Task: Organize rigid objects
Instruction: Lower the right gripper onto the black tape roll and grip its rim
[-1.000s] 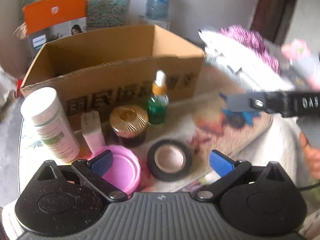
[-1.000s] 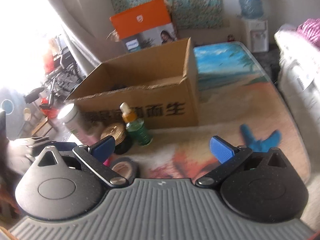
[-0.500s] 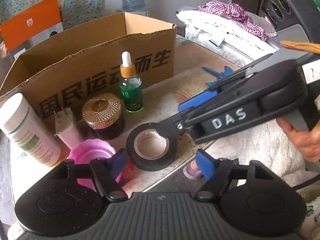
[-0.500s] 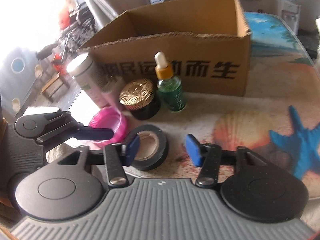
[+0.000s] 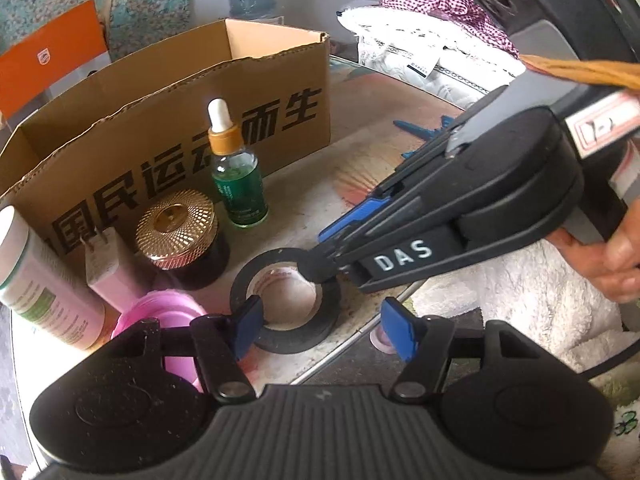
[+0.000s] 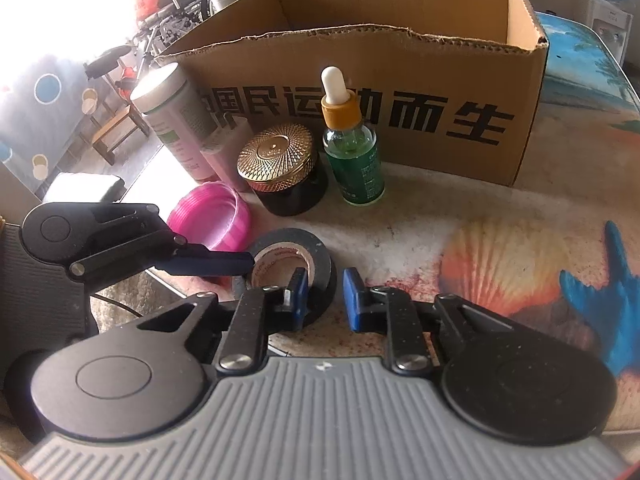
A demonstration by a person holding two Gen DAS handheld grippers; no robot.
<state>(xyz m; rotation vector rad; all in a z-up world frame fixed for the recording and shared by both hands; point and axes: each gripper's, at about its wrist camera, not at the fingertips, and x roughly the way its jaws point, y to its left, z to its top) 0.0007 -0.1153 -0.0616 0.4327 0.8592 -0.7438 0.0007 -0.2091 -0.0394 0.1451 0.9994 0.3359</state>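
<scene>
The right gripper (image 6: 324, 296) has clenched across one wall of the black tape roll (image 6: 294, 264), one pad in the core and one outside; its jaws have just been closing. The left gripper (image 5: 324, 330) stands partly spread with the roll's near edge between its pads, its jaws also narrowing, neither pad visibly pressing. With two grippers on one roll, it could twist free or get tugged off the table edge close behind. The cardboard box (image 6: 440, 92) beyond reads "民运动而生"; the right gripper carries "DAS".
</scene>
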